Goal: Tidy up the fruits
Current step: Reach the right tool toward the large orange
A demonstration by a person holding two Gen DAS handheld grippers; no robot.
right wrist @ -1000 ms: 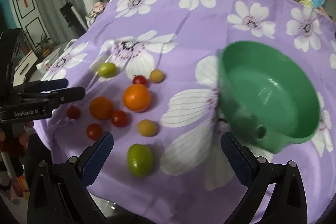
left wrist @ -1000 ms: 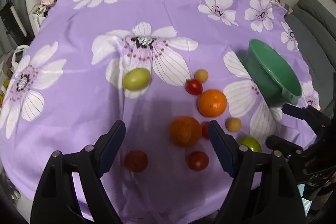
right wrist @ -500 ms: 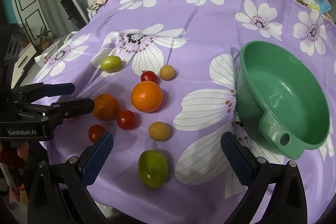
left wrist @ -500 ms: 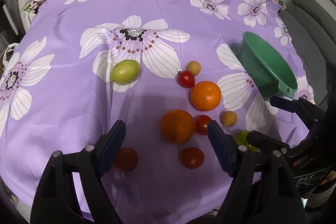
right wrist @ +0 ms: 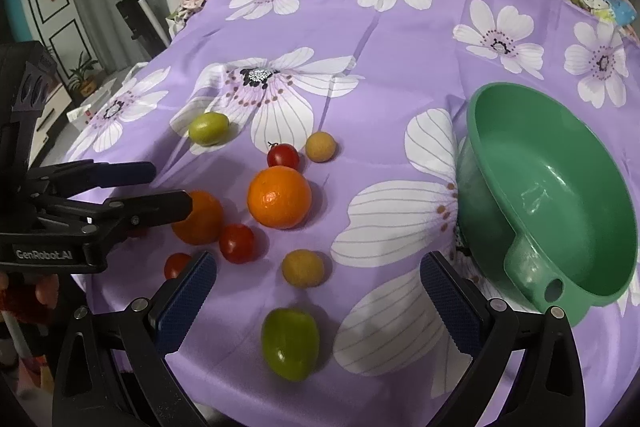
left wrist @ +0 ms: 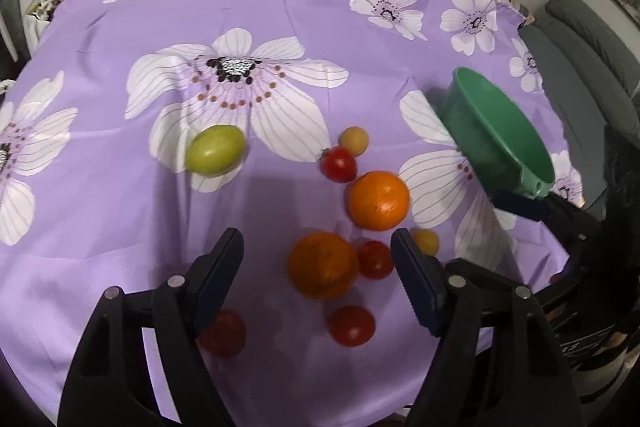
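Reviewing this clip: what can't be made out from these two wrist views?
- Left wrist view: near green fruit is hidden behind the left gripper.
- Right wrist view: darker orange and one red tomato are partly hidden by gripper fingers.
- Green bowl: its inside is barely visible in the left view.

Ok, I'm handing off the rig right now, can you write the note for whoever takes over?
Left tool: open, empty, over the darker orange.
Right tool: open, empty, near the green fruit at the table's front edge.
Green bowl: empty, at the right on the purple cloth.
Done: nothing in the bowl yet.
Left: all the fruit, including two oranges, tomatoes and small yellow fruits.
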